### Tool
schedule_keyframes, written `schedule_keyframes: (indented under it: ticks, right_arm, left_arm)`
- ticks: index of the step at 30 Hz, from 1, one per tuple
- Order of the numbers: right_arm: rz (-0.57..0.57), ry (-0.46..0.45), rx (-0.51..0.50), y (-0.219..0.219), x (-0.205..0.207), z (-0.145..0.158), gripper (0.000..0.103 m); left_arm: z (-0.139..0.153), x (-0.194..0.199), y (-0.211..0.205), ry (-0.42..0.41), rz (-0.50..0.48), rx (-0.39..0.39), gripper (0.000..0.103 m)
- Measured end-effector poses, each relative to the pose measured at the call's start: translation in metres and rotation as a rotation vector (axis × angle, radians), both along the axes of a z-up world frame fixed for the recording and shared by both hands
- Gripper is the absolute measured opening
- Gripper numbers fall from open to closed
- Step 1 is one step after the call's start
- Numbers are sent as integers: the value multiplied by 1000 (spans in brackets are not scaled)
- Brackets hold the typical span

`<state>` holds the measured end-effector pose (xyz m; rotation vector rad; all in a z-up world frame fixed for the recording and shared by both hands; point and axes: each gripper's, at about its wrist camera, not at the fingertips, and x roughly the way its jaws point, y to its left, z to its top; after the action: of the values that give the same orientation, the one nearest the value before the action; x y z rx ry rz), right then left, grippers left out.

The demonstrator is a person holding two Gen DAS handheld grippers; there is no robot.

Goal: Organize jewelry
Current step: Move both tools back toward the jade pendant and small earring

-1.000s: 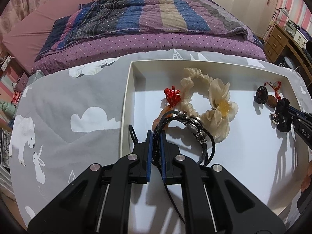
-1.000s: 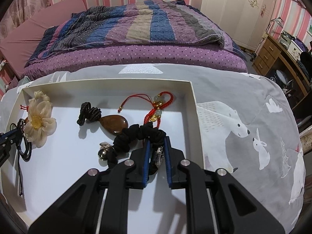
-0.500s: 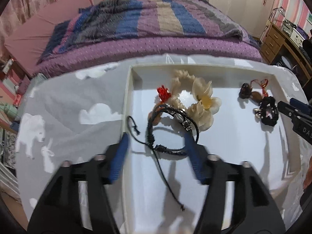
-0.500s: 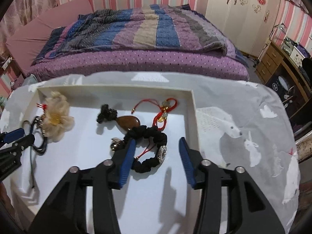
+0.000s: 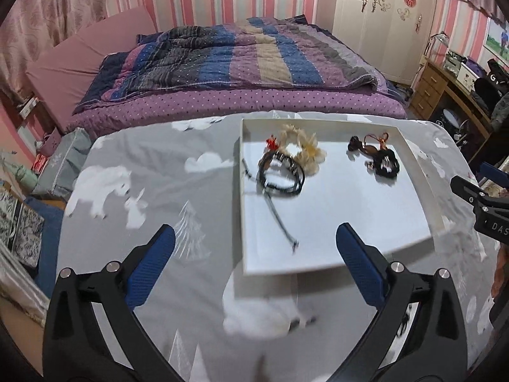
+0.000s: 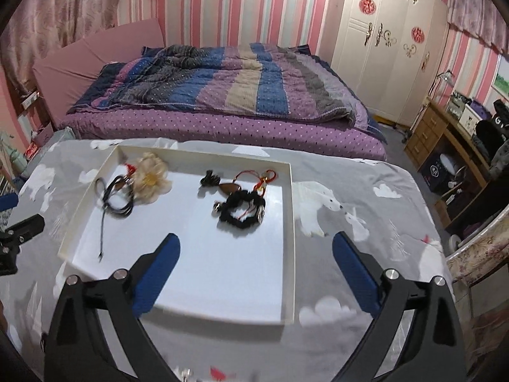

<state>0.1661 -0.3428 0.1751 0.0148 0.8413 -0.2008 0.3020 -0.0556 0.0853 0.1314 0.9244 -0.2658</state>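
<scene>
Both grippers are found with jaws spread wide and nothing between them, the jaws having just been opening: the left gripper [image 5: 254, 254] is held above the near edge of the white tray [image 5: 423, 191], the right gripper [image 6: 256, 254] above the tray's near right part. All jewelry is seen lying inside the tray, in two clusters well apart. In the left cluster, a black cord bracelet [image 5: 281, 176] is noted touching a cream flower scrunchie [image 5: 307, 151], its loose cord tail trailing toward the near edge. In the right cluster, a black scrunchie bracelet [image 6: 243, 211] is seen against a brown pendant [image 6: 230, 187] and a red knotted cord [image 6: 267, 178]. These pieces are judged light, limp and easily snagged; tangling is considered likely. A pinch across the band is advised, not on the trailing cords.
</scene>
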Motion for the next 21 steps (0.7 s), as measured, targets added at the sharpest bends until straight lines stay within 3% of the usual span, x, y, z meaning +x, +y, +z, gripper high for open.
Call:
schedule_keyframes:
  ticks: [11,21]
  right_arm:
    - [36,0,34,30,-64,7,96]
    - [42,48,38,44,-96,-13,97]
  left_arm:
    - [2,-78,36,-16,8,2,100]
    - [-16,-119,65,8,32,-5,100]
